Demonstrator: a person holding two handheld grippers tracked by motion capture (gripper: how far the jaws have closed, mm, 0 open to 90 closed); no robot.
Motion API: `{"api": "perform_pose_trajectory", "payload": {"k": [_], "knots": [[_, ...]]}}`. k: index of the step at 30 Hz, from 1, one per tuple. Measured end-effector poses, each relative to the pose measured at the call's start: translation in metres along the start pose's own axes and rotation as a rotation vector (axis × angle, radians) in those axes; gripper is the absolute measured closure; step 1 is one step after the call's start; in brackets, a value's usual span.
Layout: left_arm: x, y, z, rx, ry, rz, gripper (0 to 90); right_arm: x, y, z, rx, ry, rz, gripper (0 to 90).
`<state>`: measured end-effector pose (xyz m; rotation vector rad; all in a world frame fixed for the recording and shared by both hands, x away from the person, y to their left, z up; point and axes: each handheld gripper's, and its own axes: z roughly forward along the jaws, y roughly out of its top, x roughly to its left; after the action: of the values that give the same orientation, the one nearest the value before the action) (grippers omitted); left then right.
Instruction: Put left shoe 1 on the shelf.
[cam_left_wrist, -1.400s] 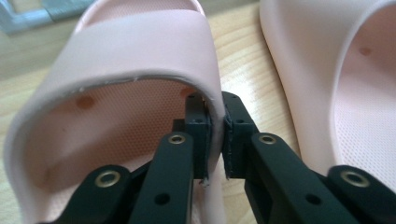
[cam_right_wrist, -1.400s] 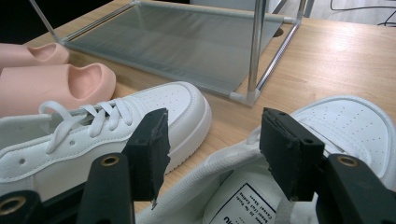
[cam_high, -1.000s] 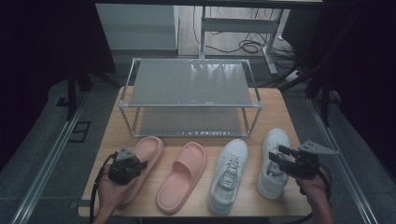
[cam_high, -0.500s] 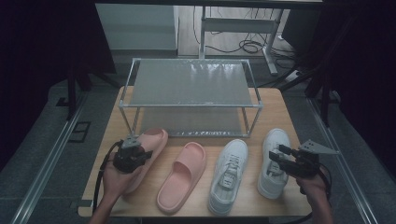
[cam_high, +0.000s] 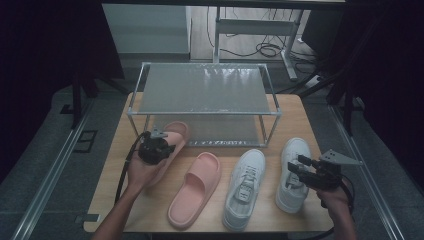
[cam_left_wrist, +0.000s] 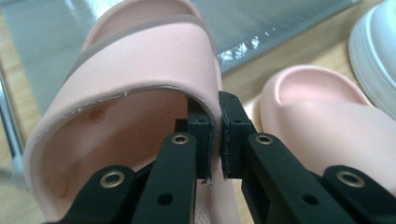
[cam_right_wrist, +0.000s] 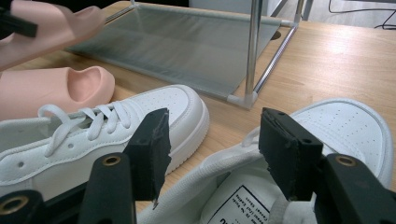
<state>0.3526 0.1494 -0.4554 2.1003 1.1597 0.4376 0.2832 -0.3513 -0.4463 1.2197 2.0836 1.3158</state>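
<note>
My left gripper is shut on the side edge of a pink slipper's strap, its black jaws pinching the thin rim. That held slipper is tilted, with its toe at the front of the rack's lower shelf. The second pink slipper lies flat on the table. Two white sneakers lie to its right, the left one and the right one. My right gripper hovers open over the right sneaker's opening, jaws wide apart with nothing between them.
A two-tier metal rack with grey shelves stands at the back of the wooden table. Its front right leg rises just beyond the sneakers. Dark floor and cables lie behind the table.
My left gripper has carried the pink slipper forward and a little up, bringing its toe to the rack's lower shelf. The right gripper has stayed where it was.
</note>
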Motion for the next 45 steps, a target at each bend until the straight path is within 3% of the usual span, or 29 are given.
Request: {"api": "perform_pose_trajectory", "payload": {"k": [18, 26, 28, 40, 43, 45], "knots": [[-0.001, 0.030, 0.052, 0.027, 0.045, 0.044, 85.2, -0.003, -0.002, 0.001, 0.007, -0.001, 0.005, 43.6], [-0.005, 0.034, 0.066, 0.030, 0.077, 0.042, 85.2, -0.004, -0.001, 0.000, 0.001, -0.001, 0.006, 43.6], [-0.006, 0.036, 0.073, 0.033, 0.089, 0.062, 85.1, -0.004, -0.002, 0.000, 0.001, 0.000, 0.008, 43.6], [-0.004, 0.034, 0.088, 0.036, 0.109, 0.046, 83.9, -0.004, -0.002, 0.001, 0.011, 0.000, 0.007, 43.6], [-0.005, 0.033, 0.088, 0.045, 0.112, 0.040, 76.3, -0.004, -0.002, 0.000, 0.007, 0.000, 0.004, 43.6], [-0.007, 0.031, 0.085, 0.044, 0.111, 0.042, 65.7, -0.003, -0.002, 0.000, 0.005, 0.000, 0.004, 43.6]]}}
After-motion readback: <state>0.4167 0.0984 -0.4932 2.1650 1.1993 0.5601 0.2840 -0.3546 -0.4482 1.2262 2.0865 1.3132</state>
